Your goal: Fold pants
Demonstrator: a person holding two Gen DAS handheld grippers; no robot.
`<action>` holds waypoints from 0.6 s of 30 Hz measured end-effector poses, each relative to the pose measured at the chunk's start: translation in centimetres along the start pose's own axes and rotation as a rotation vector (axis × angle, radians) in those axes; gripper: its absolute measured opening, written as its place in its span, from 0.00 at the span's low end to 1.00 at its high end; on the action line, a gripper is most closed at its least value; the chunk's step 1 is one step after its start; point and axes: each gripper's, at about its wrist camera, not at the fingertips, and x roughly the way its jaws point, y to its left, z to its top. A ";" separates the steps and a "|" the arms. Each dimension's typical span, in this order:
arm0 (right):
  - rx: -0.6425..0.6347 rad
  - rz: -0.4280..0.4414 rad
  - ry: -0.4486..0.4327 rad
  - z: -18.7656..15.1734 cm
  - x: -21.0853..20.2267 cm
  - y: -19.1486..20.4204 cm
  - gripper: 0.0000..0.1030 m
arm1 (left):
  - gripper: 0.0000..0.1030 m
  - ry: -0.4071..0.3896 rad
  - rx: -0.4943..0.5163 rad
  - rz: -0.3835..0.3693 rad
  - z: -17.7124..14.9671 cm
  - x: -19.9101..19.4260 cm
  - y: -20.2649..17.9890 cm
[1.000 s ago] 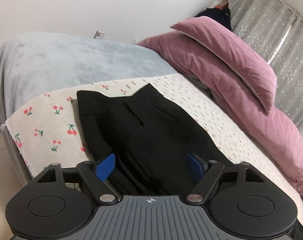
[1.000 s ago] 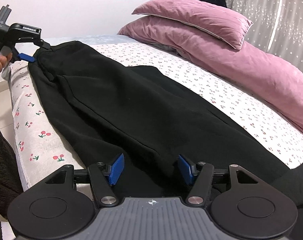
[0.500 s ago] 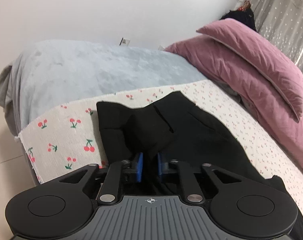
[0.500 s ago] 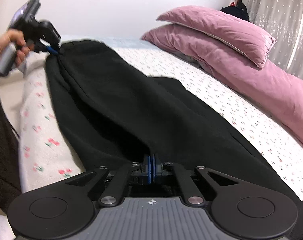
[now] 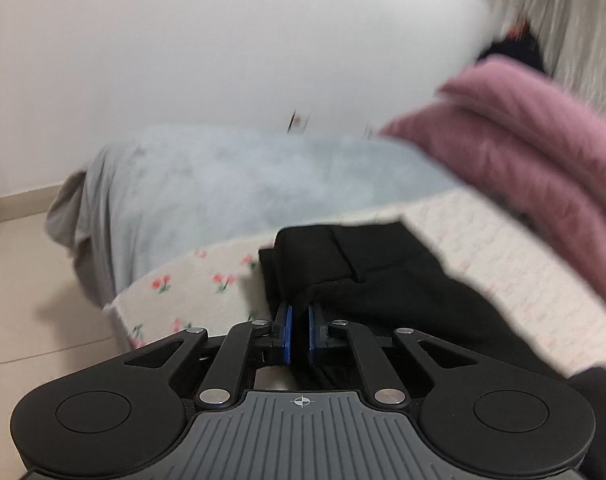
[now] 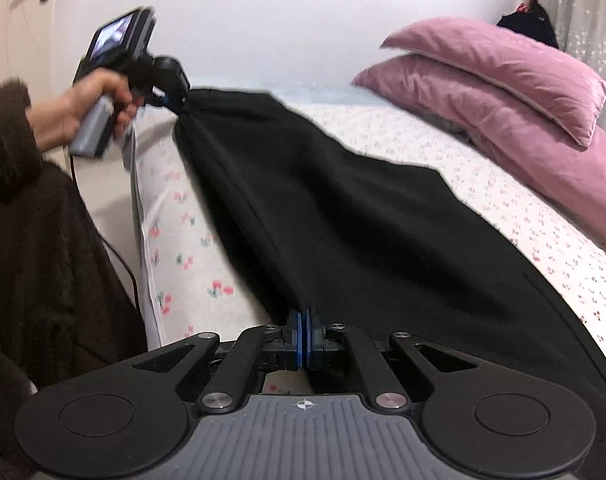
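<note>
Pants [image 6: 343, 208], black and full length, lie along the near edge of the bed on a cherry-print sheet [image 6: 183, 256], with their far side resting on the sheet and their near edge raised at two points. Left gripper [image 5: 299, 334]: blue pads nearly together, pinching a bunched fold of the black cloth at one end of the garment; seen from the right wrist view, it is held in the person's left hand [image 6: 91, 116], lifting that corner clear of the mattress. Right gripper [image 6: 303, 338]: pads pressed shut on the near edge of the cloth at the other end. Step in hand, as judged: both ends are seized and the lengthwise fold is beginning. The next move calls for carrying the two held points together over the garment toward the pink pillows [image 6: 499, 68], keeping the edge taut so one leg lands squarely on the other. Compared with one second earlier, both pairs of jaws, then wide apart over flat cloth, have closed, and the left end has risen from the sheet; motion blur marks the left view.
</note>
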 end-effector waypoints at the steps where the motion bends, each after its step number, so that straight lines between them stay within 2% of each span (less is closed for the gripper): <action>1: 0.005 0.002 0.015 0.0 0.3 -0.1 0.02 | 0.08 0.026 0.023 0.012 -0.1 0.4 -0.2; 3: 0.025 0.018 0.031 0.0 0.4 -0.2 0.08 | 0.15 0.045 0.078 0.030 -0.5 0.9 -0.6; 5: 0.068 0.032 0.025 0.2 -0.2 -0.6 0.19 | 0.18 0.013 0.114 0.043 -0.8 0.3 -0.9; 6: 0.098 0.043 0.024 0.3 -0.6 -1.0 0.34 | 0.23 -0.001 0.123 0.051 -0.9 -0.1 -1.0; 7: 0.125 0.052 0.023 0.4 -0.9 -1.5 0.40 | 0.42 -0.007 0.136 0.071 -1.1 -0.4 -1.2; 8: 0.162 0.055 0.013 0.5 -1.7 -2.0 0.40 | 0.66 -0.004 0.156 0.080 -1.2 -0.7 -1.4; 9: 0.192 0.054 0.006 0.4 -2.4 -2.6 0.41 | 0.74 0.006 0.181 0.071 -1.3 -0.9 -1.8; 13: 0.325 -0.010 -0.015 -0.1 -4.7 -4.9 0.50 | 0.78 -0.013 0.220 0.034 -1.4 -2.7 -2.8; 16: 0.398 -0.139 -0.012 -0.6 -5.9 -7.4 0.59 | 0.81 -0.021 0.257 -0.040 -1.6 -4.0 -4.7; 18: 0.455 -0.236 -0.005 -1.1 -6.8 -9.4 0.61 | 0.85 -0.018 0.296 -0.123 -2.0 -5.0 -6.5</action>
